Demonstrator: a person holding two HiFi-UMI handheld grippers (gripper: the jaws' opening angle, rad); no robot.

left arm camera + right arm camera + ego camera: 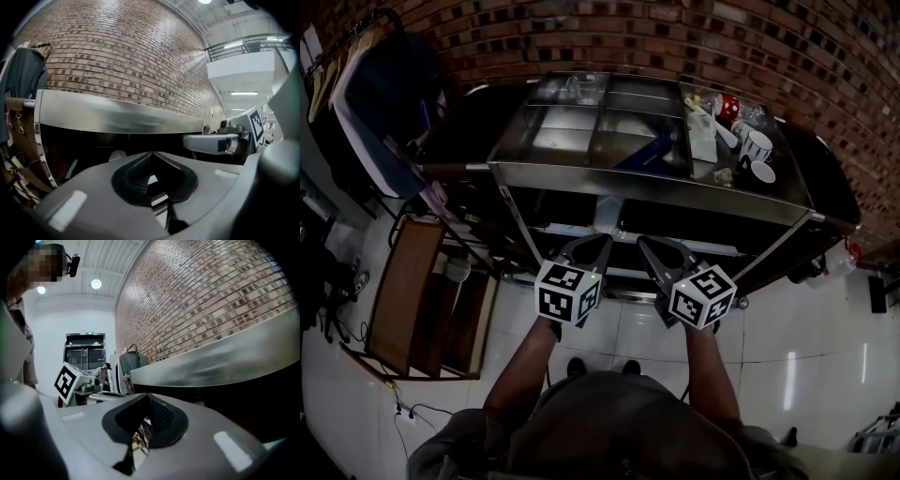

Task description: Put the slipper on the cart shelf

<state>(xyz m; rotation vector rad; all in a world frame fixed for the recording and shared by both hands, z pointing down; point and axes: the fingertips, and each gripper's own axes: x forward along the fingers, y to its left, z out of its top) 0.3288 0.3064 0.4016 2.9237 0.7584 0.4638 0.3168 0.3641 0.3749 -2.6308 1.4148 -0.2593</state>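
A steel cart [647, 184] stands against the brick wall, with open compartments on top and dark shelves below. A dark blue flat thing [645, 153], perhaps the slipper, lies in a top compartment. My left gripper [598, 240] and right gripper [649, 242] are held side by side in front of the cart's lower shelves. Both are shut with nothing between the jaws. In the left gripper view the shut tips [151, 155] point at the cart's steel rim [117, 117]. The right gripper view shows its tips [146, 397] closed below the same rim [225, 357].
Cups and bottles [748, 141] crowd the cart's top right compartment. A wooden rack [412, 300] stands on the white tiled floor at the left. Garments hang on a rail [375, 94] at the upper left. A cable [422, 412] lies on the floor.
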